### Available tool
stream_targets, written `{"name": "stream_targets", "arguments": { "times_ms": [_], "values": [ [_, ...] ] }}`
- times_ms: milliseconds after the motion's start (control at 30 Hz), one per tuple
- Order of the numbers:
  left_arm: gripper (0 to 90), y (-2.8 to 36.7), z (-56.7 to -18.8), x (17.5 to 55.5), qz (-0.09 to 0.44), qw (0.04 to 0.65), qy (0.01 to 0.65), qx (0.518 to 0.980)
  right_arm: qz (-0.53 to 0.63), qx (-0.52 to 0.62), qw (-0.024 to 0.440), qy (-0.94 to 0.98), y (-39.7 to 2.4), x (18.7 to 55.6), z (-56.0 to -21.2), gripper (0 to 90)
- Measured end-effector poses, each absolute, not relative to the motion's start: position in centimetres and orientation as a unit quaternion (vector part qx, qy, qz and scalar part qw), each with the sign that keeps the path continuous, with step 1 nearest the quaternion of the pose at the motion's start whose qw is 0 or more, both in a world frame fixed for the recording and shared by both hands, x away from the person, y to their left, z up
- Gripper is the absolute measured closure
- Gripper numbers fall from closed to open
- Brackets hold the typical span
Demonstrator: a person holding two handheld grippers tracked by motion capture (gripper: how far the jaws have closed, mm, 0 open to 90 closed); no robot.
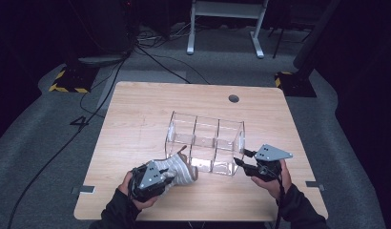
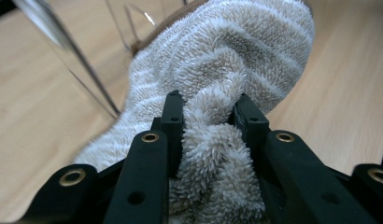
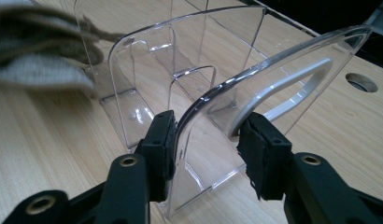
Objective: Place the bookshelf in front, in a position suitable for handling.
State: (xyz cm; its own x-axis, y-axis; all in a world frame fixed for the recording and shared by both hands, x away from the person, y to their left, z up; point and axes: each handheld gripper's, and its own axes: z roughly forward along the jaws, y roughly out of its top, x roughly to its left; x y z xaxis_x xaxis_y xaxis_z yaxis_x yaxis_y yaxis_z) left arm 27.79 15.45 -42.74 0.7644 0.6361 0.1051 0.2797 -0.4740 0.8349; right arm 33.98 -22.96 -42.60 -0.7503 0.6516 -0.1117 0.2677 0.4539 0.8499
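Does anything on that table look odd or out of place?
Nothing looks spilled or broken. The clear organizer stands upright but askew to the table's edges. The left gripper pinches a bunched striped sock beside it.

The right gripper straddles the clear organizer's end wall.

Sock lies on the table, just left of the organiser

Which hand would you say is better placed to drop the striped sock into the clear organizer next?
Left. The left gripper is already shut on the striped sock, beside the clear organizer; the right gripper straddles its end wall, probably steadying it.
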Motion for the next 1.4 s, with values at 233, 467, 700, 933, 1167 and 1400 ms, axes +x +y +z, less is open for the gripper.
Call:
{"name": "stream_targets", "arguments": {
  "times_ms": [233, 467, 700, 933, 1167, 1400],
  "values": [
    [71.9, 15.6, -38.7, 27.8, 0.275, 0.5, 0.295, 0.766, 0.441, 0.278, 0.218, 0.825, -22.8, 33.6, -42.6, 57.2],
    [72.2, 13.2, -39.3, 30.0, 0.294, 0.483, 0.311, 0.764, 0.44, 0.277, 0.218, 0.826, -22.5, 32.7, -42.6, 56.6],
    [72.7, 11.9, -40.8, 30.9, 0.292, 0.46, 0.305, 0.781, 0.434, 0.272, 0.219, 0.83, -22.1, 31.9, -42.5, 55.3],
    [72.8, 12.2, -42.6, 30.7, 0.255, 0.46, 0.319, 0.789, 0.435, 0.272, 0.218, 0.831, -21.9, 31.7, -42.5, 55.1],
    [72.9, 12.4, -45.0, 31.2, 0.237, 0.445, 0.338, 0.795, 0.434, 0.266, 0.215, 0.833, -21.8, 31.5, -42.5, 54.7],
    [72.9, 12.3, -47.6, 32.3, 0.232, 0.396, 0.344, 0.819, 0.438, 0.262, 0.213, 0.833, -21.7, 31.3, -42.5, 54.1]
  ]
}}
